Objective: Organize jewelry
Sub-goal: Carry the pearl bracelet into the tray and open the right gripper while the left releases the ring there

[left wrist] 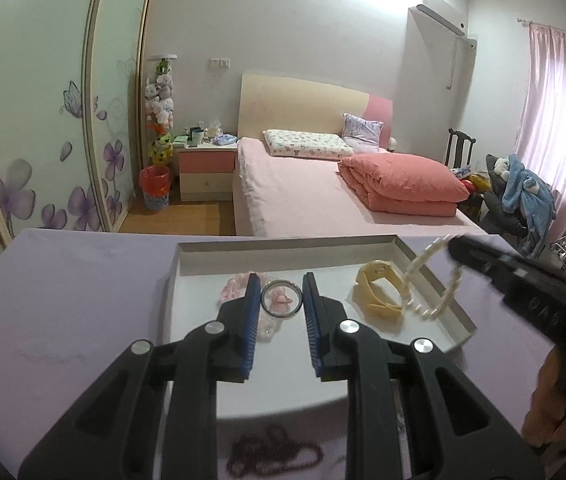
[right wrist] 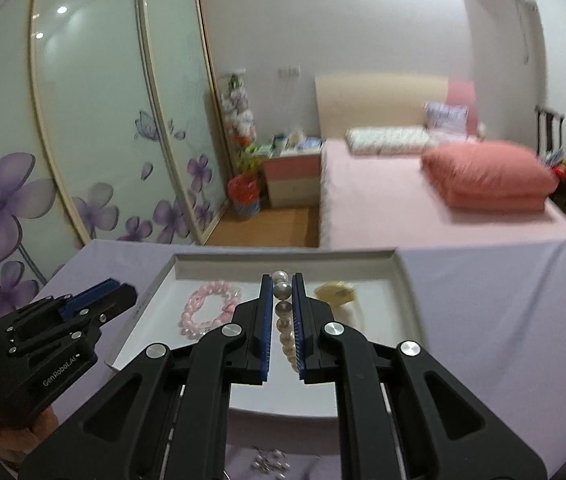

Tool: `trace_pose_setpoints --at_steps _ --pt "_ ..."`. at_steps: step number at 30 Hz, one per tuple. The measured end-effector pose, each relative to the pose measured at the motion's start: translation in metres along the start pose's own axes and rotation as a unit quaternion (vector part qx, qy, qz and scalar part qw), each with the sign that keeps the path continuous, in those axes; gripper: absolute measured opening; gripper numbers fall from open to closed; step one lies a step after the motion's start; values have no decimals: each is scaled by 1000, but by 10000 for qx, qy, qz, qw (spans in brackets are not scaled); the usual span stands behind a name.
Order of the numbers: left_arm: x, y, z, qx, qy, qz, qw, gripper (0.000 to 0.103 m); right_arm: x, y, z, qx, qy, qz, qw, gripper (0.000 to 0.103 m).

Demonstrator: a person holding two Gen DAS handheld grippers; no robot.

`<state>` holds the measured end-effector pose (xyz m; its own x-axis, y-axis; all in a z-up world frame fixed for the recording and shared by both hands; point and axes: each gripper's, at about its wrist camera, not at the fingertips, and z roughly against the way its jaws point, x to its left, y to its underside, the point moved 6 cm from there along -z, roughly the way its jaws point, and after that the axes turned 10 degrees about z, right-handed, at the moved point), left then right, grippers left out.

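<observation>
My left gripper (left wrist: 281, 285) is shut on a clear ring-shaped bangle (left wrist: 281, 301) and holds it above the white tray (left wrist: 287, 252). A pink bead bracelet (left wrist: 234, 293) lies in the tray under it, and it also shows in the right wrist view (right wrist: 207, 312). A yellow band (left wrist: 379, 292) lies at the tray's right. My right gripper (right wrist: 281, 286) is shut on a white pearl necklace (right wrist: 283, 312), which hangs in a loop over the tray's right side (left wrist: 435, 284). The right gripper (left wrist: 453, 249) comes in from the right in the left wrist view.
The tray sits on a lilac table (left wrist: 63, 312). A dark red bead string (left wrist: 271, 456) lies on the table near me, and small silver pieces (right wrist: 271, 460) lie there too. A bed (left wrist: 323, 192) and a floral wardrobe (left wrist: 43, 140) stand beyond.
</observation>
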<state>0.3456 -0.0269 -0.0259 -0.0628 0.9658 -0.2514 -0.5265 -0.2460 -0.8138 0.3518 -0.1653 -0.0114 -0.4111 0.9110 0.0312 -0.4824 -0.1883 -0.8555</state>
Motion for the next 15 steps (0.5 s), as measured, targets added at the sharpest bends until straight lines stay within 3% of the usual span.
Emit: trace_pose_setpoints --at_steps 5,10,15 --pt "0 1 -19 18 -13 -47 10000 22 -2 16 -32 369 -242 -174 9989 10" --pt "1 6 -30 56 -26 -62 10000 22 -9 31 -42 577 -68 -198 9981 12" --pt "2 13 -40 147 -22 -17 9999 22 -21 33 -33 490 139 -187 9985 31"
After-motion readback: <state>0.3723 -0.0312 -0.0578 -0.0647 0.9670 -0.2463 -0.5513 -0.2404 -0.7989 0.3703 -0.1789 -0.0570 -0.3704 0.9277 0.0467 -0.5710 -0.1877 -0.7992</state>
